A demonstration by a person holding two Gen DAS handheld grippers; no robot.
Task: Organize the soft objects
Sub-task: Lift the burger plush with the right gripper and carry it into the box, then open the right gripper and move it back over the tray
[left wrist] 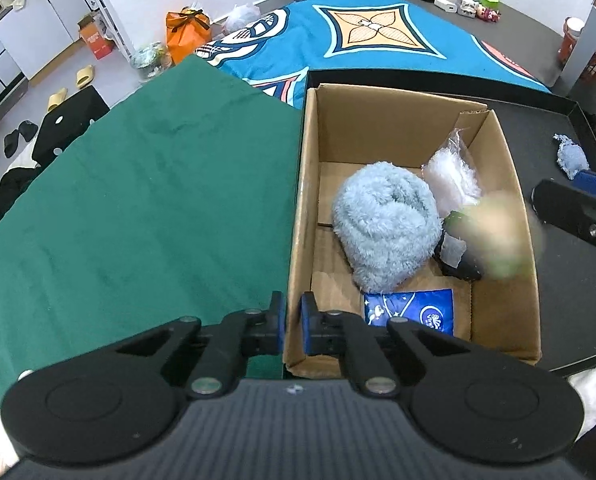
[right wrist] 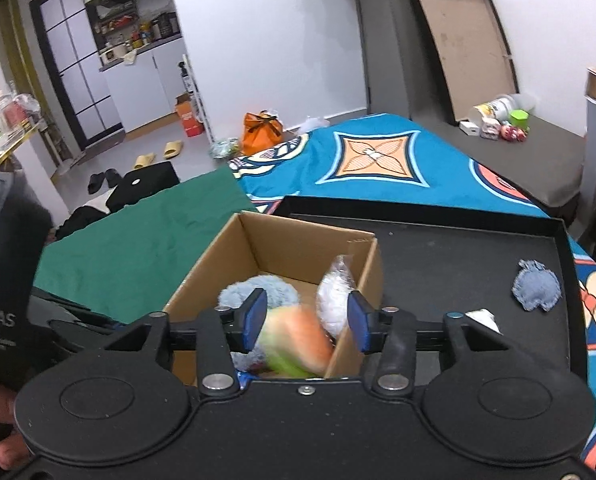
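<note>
Currently we list: right tool, jaws spread, above the cardboard box, a blurred orange-green soft toy between its fingers. Left tool nearly closed, empty. Denim pouch lies rightward on the tray, nearer our right hand.

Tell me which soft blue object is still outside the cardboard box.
The small denim-blue pad, alone on the black tray. The fluffy light-blue bundle lies inside the cardboard box.

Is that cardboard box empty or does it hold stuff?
Not empty: the cardboard box holds a fluffy blue bundle, a clear bag and a blue packet.
</note>
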